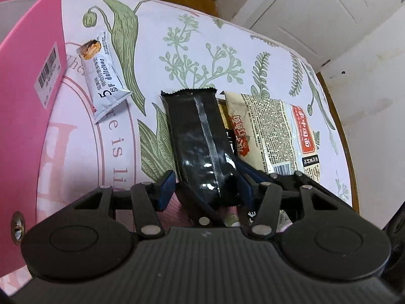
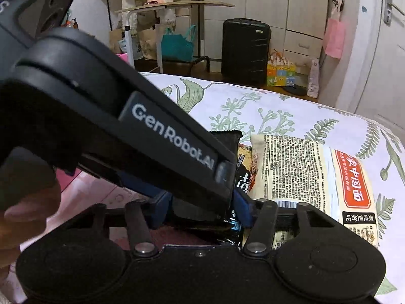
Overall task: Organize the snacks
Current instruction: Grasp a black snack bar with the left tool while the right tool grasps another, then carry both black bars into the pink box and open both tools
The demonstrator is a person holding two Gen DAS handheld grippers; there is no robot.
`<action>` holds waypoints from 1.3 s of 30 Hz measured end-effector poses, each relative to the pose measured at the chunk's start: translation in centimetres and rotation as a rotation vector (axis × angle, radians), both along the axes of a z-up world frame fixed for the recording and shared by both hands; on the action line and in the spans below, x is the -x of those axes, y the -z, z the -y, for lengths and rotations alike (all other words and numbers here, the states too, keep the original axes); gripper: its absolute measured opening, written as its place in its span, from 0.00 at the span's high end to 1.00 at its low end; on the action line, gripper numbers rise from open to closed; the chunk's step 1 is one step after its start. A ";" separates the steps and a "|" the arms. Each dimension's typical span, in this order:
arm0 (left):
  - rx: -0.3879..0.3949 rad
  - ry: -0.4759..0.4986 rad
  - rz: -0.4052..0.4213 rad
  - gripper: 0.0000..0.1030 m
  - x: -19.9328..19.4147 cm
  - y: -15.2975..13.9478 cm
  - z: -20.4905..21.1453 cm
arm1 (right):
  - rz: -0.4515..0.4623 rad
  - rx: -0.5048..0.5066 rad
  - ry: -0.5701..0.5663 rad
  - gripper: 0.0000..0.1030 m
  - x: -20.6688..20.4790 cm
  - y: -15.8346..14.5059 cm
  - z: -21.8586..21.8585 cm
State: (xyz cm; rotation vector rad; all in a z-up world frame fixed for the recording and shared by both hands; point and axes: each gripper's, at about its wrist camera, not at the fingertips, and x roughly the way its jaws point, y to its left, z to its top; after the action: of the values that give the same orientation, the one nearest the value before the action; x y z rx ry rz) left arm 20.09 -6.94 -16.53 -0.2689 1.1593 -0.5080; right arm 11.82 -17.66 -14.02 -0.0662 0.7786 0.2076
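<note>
A black snack pack (image 1: pixel 200 141) lies on the floral tablecloth (image 1: pixel 192 38), its near end between the blue pads of my left gripper (image 1: pixel 206 188), whose jaws stand apart around it. To its right lies a beige noodle packet (image 1: pixel 276 134), partly over another dark pack. A white snack bar (image 1: pixel 103 76) lies at the left beside the pink box (image 1: pixel 27 81). In the right wrist view the left gripper's body (image 2: pixel 141 136) crosses in front of my right gripper (image 2: pixel 200 209), whose fingers stand apart around the black pack's end (image 2: pixel 234 221). The noodle packet also shows there (image 2: pixel 311 174).
The table's wooden edge (image 1: pixel 339 131) runs along the right. Beyond the table stand a black suitcase (image 2: pixel 244 50), a teal bag (image 2: pixel 177 44), a colourful tissue box (image 2: pixel 281 73) and a white door (image 2: pixel 389 50).
</note>
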 end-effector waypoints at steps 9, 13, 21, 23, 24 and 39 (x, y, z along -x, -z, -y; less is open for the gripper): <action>-0.049 0.071 -0.012 0.51 2.5 -2.3 -0.6 | -0.030 -0.030 0.012 0.46 2.5 -2.0 -0.9; -0.054 0.080 -0.006 0.51 4.0 -4.0 -1.4 | -0.027 -0.037 0.001 0.46 3.9 -3.5 -1.6; -0.079 0.102 0.037 0.51 7.3 -7.6 -2.5 | -0.021 -0.065 0.009 0.46 6.7 -6.8 -2.7; -0.089 0.110 0.047 0.51 8.1 -8.5 -2.9 | -0.023 -0.068 0.009 0.46 7.2 -7.5 -3.1; -0.087 0.113 0.046 0.51 8.4 -8.9 -3.2 | -0.027 -0.068 0.010 0.46 7.4 -7.9 -3.4; -0.076 -0.007 0.143 0.49 9.6 -15.5 -12.9 | 0.021 -0.143 -0.158 0.46 5.2 -13.0 -9.7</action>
State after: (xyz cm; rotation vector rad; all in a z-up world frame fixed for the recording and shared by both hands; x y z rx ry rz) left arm 10.50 5.99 -1.03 -0.1684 1.0362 -0.4683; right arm 6.66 -7.98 -1.01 0.0053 0.7366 0.4109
